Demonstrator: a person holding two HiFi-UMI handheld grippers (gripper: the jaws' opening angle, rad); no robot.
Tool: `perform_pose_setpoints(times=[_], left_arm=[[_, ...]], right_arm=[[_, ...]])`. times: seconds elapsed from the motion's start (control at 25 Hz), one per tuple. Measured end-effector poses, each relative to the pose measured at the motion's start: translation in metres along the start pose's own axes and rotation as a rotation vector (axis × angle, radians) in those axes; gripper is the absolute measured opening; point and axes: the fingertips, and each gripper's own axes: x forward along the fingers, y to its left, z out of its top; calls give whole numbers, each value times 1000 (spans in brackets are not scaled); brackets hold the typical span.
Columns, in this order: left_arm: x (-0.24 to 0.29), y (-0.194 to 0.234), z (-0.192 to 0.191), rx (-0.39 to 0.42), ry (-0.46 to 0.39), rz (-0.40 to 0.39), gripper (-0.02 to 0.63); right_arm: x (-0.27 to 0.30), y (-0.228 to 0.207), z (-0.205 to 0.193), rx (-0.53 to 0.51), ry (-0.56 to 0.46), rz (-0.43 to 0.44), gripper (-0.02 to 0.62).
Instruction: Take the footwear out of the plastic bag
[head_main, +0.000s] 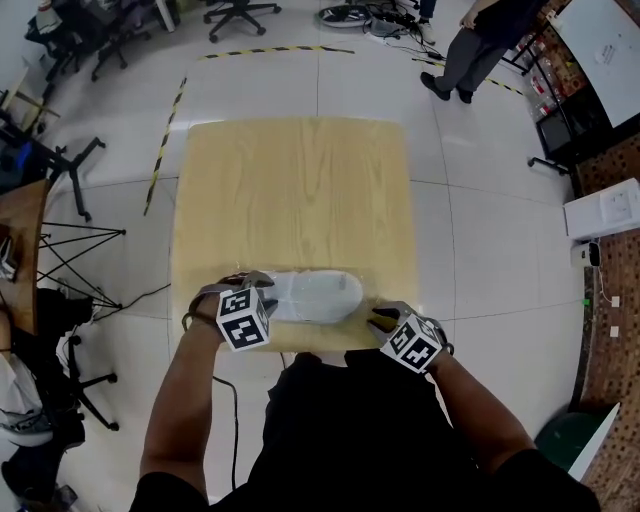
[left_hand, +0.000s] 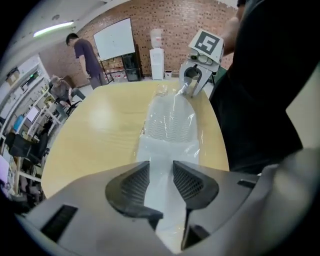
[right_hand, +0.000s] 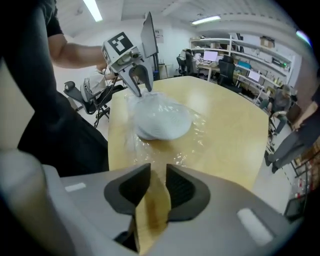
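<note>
One wooden table (head_main: 300, 180) fills the middle of the room, bare except along its near edge, where the work sits within easy reach of the person.

There a clear plastic bag (left_hand: 165, 155) lies flat, running left to right along that edge, so that each end faces one tool. The white shoe (right_hand: 162, 120) is fully inside it, sole down, with film wrapped over its top. Nothing has come out yet.

The left gripper (left_hand: 161, 172) is at the bag's left end. Its jaws stand well apart, with the flat, empty tail of the bag lying between them but not pinched. It looks set to clamp that tail and hold the bag back.

The right gripper (right_hand: 158, 175) is at the opposite end, low over the table edge. Its jaws are parted by a narrower gap, and the tabletop shows through. Crinkled film reaches close to them, but I cannot tell whether any lies between. It probably means to find the opening there.
</note>
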Motion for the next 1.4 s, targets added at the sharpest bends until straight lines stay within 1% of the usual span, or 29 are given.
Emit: perform_pose_setpoints(times=[0.12,0.16,0.2,0.24,0.28,0.32,0.36,0.4,0.48,0.52,0.56,0.6,0.68,0.72,0.8,0.88,1.0,1.08,1.16,1.2,1.4], left_arm=[[-3,-4,6,-74,-53,7,134],[-4,-7,7,-89,-59,11,124],[-5,-9,8,-100,-58,18,118],[-6,-12,8,-105,-54,29,114],[-8,-15,9,-107,-52,42,112],[-10,-18,11,-107,-55,58,109],[-12,-19,12,-109,-64,76,107],[-13,-20,13,-115,-75,93,107],[-13,-21,14,-130,-91,119,106],[-13,-21,15,-133,-93,126,106],[-14,-23,15,-132,-91,129,106],[-15,-24,17,-126,-88,131,106],[-17,-26,20,-116,-88,131,102],[-18,-26,20,-119,-91,133,99],[-18,-26,17,-140,-98,140,92],[-20,-24,13,-168,-107,151,77],[-20,-24,9,-197,-119,160,74],[-18,-25,6,-206,-119,160,69],[-17,-26,3,-213,-114,157,69],[-17,-26,1,-217,-114,156,68],[-18,-26,0,-220,-123,152,69]], right_arm=[[-10,-18,-14,57,-10,-35,51],[-14,-26,-18,71,-3,-60,39],[-19,-35,-22,81,11,-98,12],[-25,-46,-26,95,25,-144,1],[-32,-55,-27,122,23,-184,2],[-38,-61,-24,167,-2,-201,2],[-42,-63,-17,228,-50,-183,2],[-43,-61,-8,304,-110,-131,9],[-36,-53,8,490,-209,21,51],[-30,-52,14,576,-231,79,81],[-24,-53,18,636,-230,105,98],[-19,-56,21,659,-216,102,107],[-11,-60,29,649,-204,92,115],[-9,-59,36,660,-222,113,119],[-7,-56,50,727,-284,183,135],[-5,-56,59,783,-326,227,158],[3,-53,65,807,-319,254,178],[7,-51,69,821,-316,271,178],[10,-49,71,831,-314,274,124],[10,-49,71,833,-313,274,117],[4,-49,70,844,-336,274,109]])
